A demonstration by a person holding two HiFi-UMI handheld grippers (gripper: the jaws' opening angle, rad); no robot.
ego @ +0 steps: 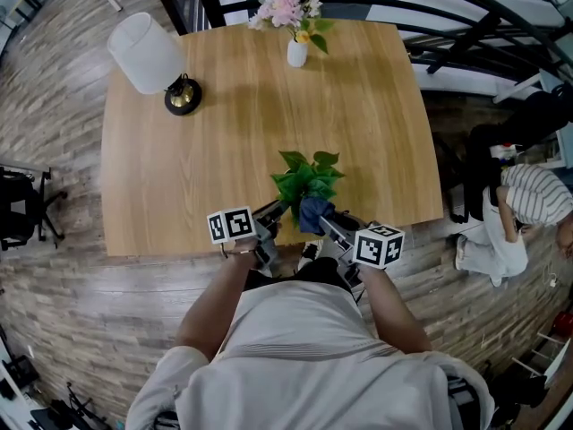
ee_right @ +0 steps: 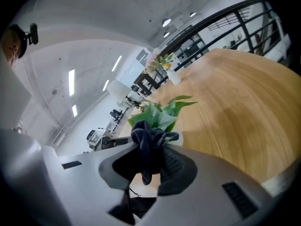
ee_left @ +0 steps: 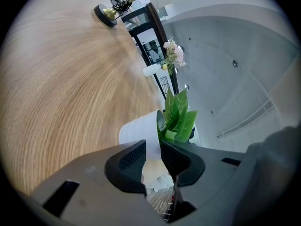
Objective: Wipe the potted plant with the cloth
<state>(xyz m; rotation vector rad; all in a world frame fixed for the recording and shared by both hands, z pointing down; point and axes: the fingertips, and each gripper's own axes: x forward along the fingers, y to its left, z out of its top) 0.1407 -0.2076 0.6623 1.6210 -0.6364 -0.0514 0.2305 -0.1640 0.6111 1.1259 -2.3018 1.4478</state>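
Note:
A small potted plant [ego: 307,179] with green leaves stands near the front edge of the wooden table [ego: 224,141]. In the left gripper view its white pot [ee_left: 141,128] lies tilted, and my left gripper [ee_left: 154,163] is shut on the pot's rim. My left gripper [ego: 273,215] sits just left of the plant in the head view. A dark blue cloth [ee_right: 148,142] is bunched between the jaws of my right gripper [ee_right: 149,163], which is shut on it. The cloth [ego: 314,211] presses against the lower right leaves [ee_right: 162,114], with the right gripper [ego: 333,226] behind it.
A white lamp [ego: 148,54] on a black-and-gold base lies at the table's back left. A white vase of pink flowers [ego: 295,21] stands at the back middle. A person [ego: 519,213] crouches on the floor to the right. Black railings [ego: 466,25] run behind the table.

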